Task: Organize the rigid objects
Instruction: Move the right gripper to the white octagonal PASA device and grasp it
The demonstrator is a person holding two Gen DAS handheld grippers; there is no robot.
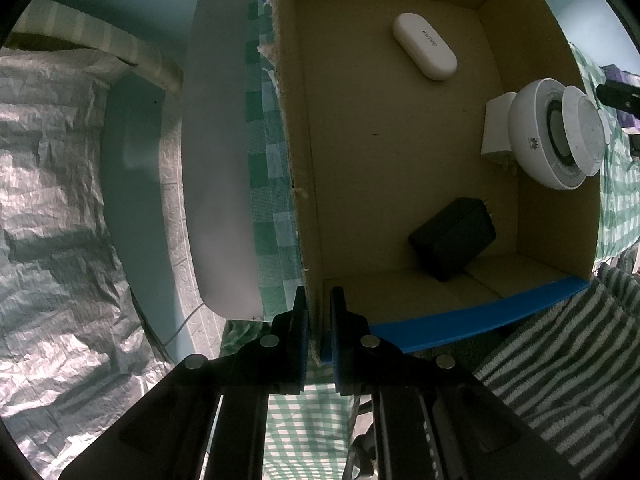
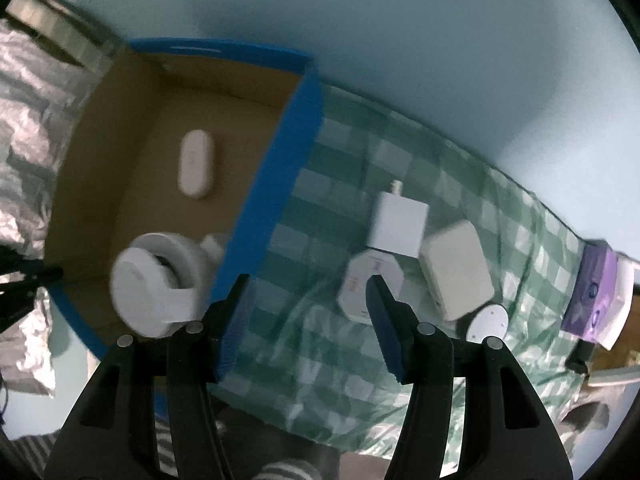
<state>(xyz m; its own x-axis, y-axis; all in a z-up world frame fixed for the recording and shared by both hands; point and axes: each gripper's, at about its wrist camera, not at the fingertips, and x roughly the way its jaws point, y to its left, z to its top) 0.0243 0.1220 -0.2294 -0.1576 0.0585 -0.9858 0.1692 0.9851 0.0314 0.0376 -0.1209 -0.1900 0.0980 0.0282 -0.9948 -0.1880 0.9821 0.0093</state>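
A cardboard box (image 1: 304, 160) with blue outer walls (image 2: 296, 160) holds a white oval case (image 1: 424, 46), a round white speaker (image 1: 556, 134), a white charger (image 1: 498, 128) and a black adapter (image 1: 454, 238). My left gripper (image 1: 319, 294) points down and is shut on the box's near wall at a corner. My right gripper (image 2: 310, 280) hangs open over the green checked cloth (image 2: 320, 360) just outside the blue wall, with nothing between its fingers. On the cloth ahead of it lie a hexagonal white device (image 2: 360, 284), a white plug charger (image 2: 398, 220) and a white square adapter (image 2: 458, 272).
A small round white item (image 2: 488, 324) and a purple box (image 2: 592, 292) lie further right on the cloth. A white panel (image 1: 220, 160) and crinkled silver sheeting (image 1: 48, 200) flank the box on the left. Striped fabric (image 1: 560, 340) lies below it.
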